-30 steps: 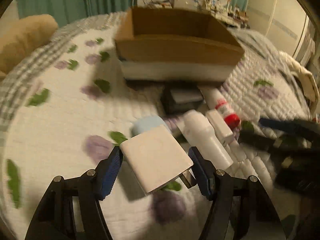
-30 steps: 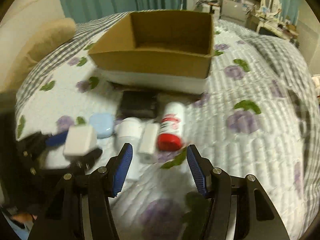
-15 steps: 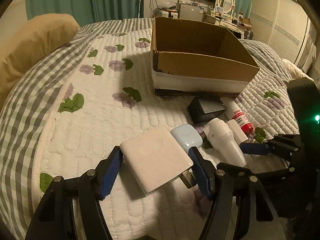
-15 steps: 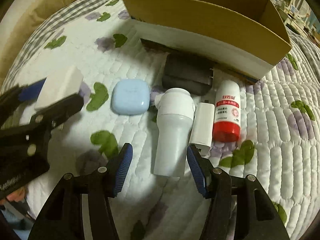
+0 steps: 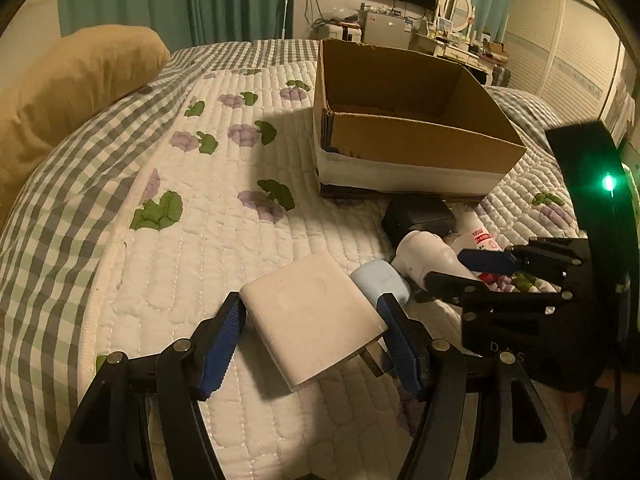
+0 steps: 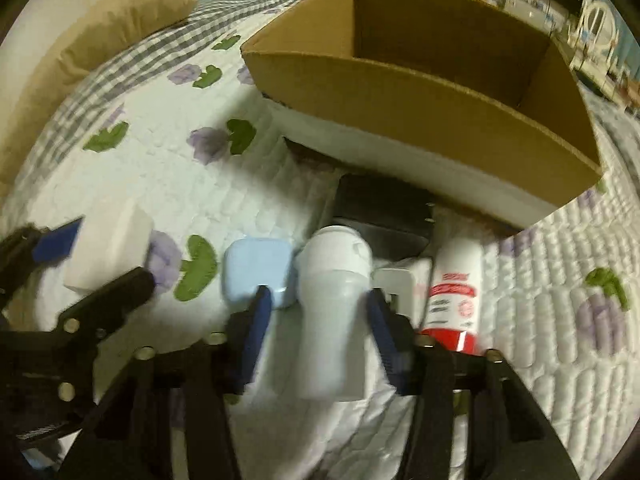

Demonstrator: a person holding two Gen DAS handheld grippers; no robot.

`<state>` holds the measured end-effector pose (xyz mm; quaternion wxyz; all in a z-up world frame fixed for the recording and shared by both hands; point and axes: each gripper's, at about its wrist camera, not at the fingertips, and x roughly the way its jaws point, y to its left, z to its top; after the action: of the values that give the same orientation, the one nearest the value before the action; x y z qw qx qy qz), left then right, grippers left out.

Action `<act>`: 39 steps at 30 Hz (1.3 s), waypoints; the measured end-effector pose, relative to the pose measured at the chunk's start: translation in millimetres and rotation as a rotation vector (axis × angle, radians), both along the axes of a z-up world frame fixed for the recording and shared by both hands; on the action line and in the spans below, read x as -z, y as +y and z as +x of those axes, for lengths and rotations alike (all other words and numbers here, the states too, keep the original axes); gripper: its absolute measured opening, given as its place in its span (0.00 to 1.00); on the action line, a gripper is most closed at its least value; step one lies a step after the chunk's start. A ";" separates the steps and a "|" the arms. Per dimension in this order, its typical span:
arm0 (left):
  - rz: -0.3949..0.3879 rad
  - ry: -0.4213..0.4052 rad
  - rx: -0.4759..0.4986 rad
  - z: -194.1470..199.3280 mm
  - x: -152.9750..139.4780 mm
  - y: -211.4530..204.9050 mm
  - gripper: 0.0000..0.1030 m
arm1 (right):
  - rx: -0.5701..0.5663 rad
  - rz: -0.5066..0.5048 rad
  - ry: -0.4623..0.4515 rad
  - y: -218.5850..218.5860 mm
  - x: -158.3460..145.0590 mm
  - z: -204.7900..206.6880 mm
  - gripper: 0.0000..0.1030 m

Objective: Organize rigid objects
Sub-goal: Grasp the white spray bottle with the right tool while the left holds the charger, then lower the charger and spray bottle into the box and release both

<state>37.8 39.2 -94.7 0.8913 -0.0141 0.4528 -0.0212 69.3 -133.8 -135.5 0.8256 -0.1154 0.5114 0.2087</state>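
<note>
My left gripper [image 5: 312, 340] is shut on a white charger block [image 5: 316, 316] and holds it above the quilt; it also shows in the right wrist view [image 6: 108, 252]. My right gripper [image 6: 320, 320] is open, its fingers on either side of a white bottle [image 6: 332, 320] lying on the bed, not closed on it. Beside the bottle lie a light blue case [image 6: 258, 272], a small white adapter [image 6: 396, 284], a red-capped white tube [image 6: 454, 296] and a black block [image 6: 384, 216]. An open, empty cardboard box [image 6: 420, 92] stands behind them.
The bed has a white floral quilt [image 5: 192, 240] with a grey checked border. A tan pillow [image 5: 68, 92] lies at the far left. A dresser with a mirror [image 5: 452, 12] and green curtains stand beyond the bed.
My right gripper has dropped down and forward over the white bottle, which now lies between its fingers. My left gripper has drawn back to the left with the charger block.
</note>
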 end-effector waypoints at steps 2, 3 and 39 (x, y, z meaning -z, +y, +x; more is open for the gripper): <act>0.002 0.002 0.000 0.3 0.4 -0.3 0.67 | -0.002 -0.014 -0.010 -2.3 1.3 -3.3 0.31; 0.005 0.003 0.002 0.4 0.8 -0.6 0.67 | -0.003 -0.017 -0.015 -4.0 1.2 -5.8 0.31; 0.027 0.007 0.016 6.8 -2.3 -1.3 0.67 | -0.038 -0.015 -0.086 -1.8 -20.0 -36.0 0.37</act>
<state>44.5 37.9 -92.4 0.8895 0.0016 0.4563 -0.0224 33.3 -135.7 -115.5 0.8418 -0.1402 0.4747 0.2155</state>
